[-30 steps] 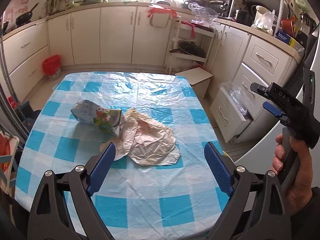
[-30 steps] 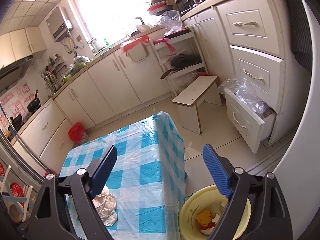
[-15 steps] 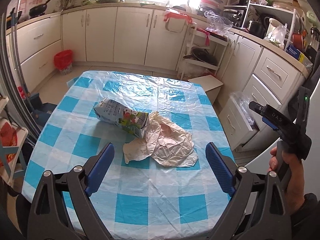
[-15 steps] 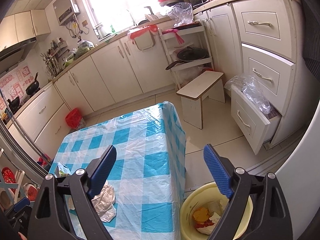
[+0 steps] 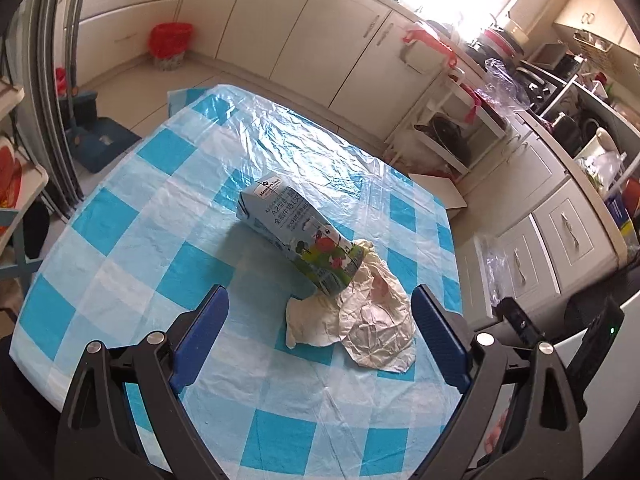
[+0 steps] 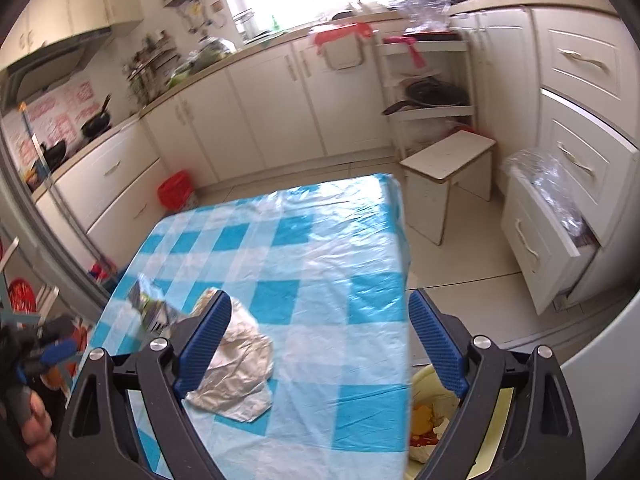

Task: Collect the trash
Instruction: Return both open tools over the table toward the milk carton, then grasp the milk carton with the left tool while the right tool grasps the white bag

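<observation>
A crushed milk carton point(image 5: 298, 236) lies on the blue-checked tablecloth point(image 5: 120, 248), its lower end resting on crumpled cream paper point(image 5: 360, 316). My left gripper point(image 5: 320, 336) is open and empty, hovering just short of the paper. My right gripper point(image 6: 320, 340) is open and empty above the table's right edge; its left finger hides part of the paper point(image 6: 240, 364), and the carton point(image 6: 150, 306) lies beyond. A yellow bin point(image 6: 436, 412) with scraps sits on the floor below the right gripper. The right gripper's body also shows in the left wrist view point(image 5: 520, 324).
A small wooden stool point(image 6: 452, 160) stands past the table's far right corner. An open drawer lined with a plastic bag point(image 6: 556, 196) juts out at the right. A red bin point(image 6: 176, 196) stands by the far cabinets. A shelf rack with pans point(image 6: 432, 92) stands behind the stool.
My left gripper has swung left and closer, so carton and paper sit between its fingers. My right gripper has moved left over the table, bringing the paper and carton into view.
</observation>
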Available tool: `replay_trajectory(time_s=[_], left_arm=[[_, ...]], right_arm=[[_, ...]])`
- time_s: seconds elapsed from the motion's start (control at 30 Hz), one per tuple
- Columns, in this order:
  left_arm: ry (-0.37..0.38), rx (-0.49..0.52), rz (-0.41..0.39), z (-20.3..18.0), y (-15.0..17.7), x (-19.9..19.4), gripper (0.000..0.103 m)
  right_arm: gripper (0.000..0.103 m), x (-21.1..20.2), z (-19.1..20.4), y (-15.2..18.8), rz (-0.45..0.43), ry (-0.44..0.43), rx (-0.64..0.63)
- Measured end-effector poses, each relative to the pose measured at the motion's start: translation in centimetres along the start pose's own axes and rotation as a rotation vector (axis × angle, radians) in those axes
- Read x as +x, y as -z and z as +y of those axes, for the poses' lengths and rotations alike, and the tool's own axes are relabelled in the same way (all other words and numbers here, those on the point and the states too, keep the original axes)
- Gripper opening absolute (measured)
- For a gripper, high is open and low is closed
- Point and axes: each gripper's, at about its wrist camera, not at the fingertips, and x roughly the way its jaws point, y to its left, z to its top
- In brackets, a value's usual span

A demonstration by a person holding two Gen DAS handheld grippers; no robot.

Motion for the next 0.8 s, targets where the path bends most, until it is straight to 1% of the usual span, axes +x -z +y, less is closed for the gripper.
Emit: replay_trajectory(time_s=[0.13, 0.27, 0.33, 0.4, 0.57, 0.73, 0.77, 0.8], left_arm=[[0.018, -0.069, 0.042, 0.0, -1.7, 2.9, 0.089], [-0.016, -0.153, 0.112, 0.5, -2.9, 6.4, 0.089], [-0.03, -0.203, 0.145, 1.0, -3.2, 7.9, 0.089], [-0.048, -0.235, 0.162, 1.2, -3.2, 9.1, 0.089], [-0.081, -0.241, 0.183, 0.9, -2.9, 11.1, 0.088], [-0.101, -0.229, 0.184, 1.3, -2.9, 12.0, 0.088], [-0.101, -0.228, 0.181, 1.6, -3.0, 12.0, 0.087], [-0.099, -0.226, 0.177, 1.8, -3.1, 12.0, 0.082]], right_arm=[[0.087, 1.2, 2.3, 0.9, 0.043, -0.043, -0.073], [0.087, 2.3, 4.3, 1.8, 0.084, -0.072, -0.141], [0.087, 2.5, 4.9, 2.1, 0.095, -0.081, -0.156], [0.087, 2.7, 5.1, 2.2, 0.103, -0.089, -0.16], [0.087, 3.7, 5.9, 2.5, 0.131, -0.098, -0.169], [0.088, 5.1, 7.3, 2.8, 0.166, -0.108, -0.184], [0.089, 5.4, 7.6, 2.9, 0.172, -0.108, -0.188], [0.089, 5.7, 8.0, 2.9, 0.178, -0.108, -0.193]])
